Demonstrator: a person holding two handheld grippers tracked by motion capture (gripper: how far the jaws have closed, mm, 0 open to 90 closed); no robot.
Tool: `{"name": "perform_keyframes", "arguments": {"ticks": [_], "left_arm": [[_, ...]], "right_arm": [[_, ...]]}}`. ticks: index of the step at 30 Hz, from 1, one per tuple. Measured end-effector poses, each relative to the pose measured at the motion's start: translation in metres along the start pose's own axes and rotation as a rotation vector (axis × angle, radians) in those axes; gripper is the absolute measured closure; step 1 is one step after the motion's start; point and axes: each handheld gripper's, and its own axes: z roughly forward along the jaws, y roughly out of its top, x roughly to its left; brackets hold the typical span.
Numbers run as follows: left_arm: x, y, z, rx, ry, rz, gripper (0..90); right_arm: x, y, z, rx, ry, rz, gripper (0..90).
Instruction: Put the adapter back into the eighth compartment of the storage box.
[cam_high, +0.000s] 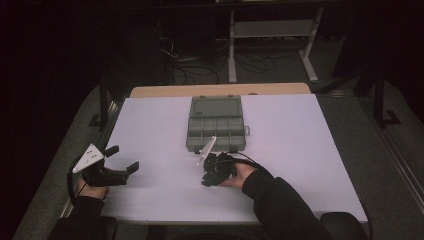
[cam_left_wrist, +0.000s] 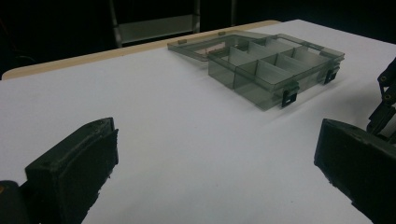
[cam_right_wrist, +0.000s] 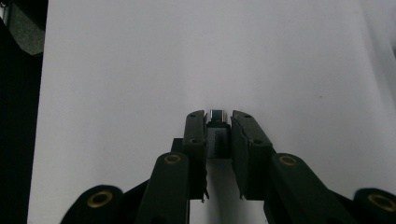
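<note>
A small dark block with a shiny metal end (cam_right_wrist: 217, 122) sits squeezed between the jaws of the right gripper (cam_right_wrist: 218, 116). It looks like a little plug or adapter, but it is too small to tell for sure. The metal end pokes out just past the jaw tips, and the dark body is tucked down between them. The block is held just above the white table (cam_right_wrist: 140, 70).

In the high view, the right gripper (cam_high: 216, 170) is near the front middle of the table (cam_high: 310, 165), held by the person's right hand (cam_high: 239, 176). Just behind it is a grey see-through box (cam_high: 216, 123) with many little compartments. Its lid is open and lies flat on the far side. Two dark clasps hang on the near wall of the box (cam_left_wrist: 275, 63). The compartments look empty.

The left gripper (cam_high: 120, 160) is well apart, near the left edge of the table, held by the left hand (cam_high: 90, 189). Its jaws stand wide apart with nothing between them, just bare white table (cam_left_wrist: 187, 154).

Past the table there is a dark floor with cables (cam_high: 200, 62) and a pale metal rack (cam_high: 272, 30).
</note>
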Motion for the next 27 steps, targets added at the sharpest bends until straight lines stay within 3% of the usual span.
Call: {"name": "perform_keyframes", "arguments": {"ticks": [27], "left_arm": [[0.000,0.000,0.000,0.000,0.001,-0.004,0.0]], "right_arm": [[-0.008,-0.005,-0.024,-0.057,-0.014,0.039,75.3]]}}
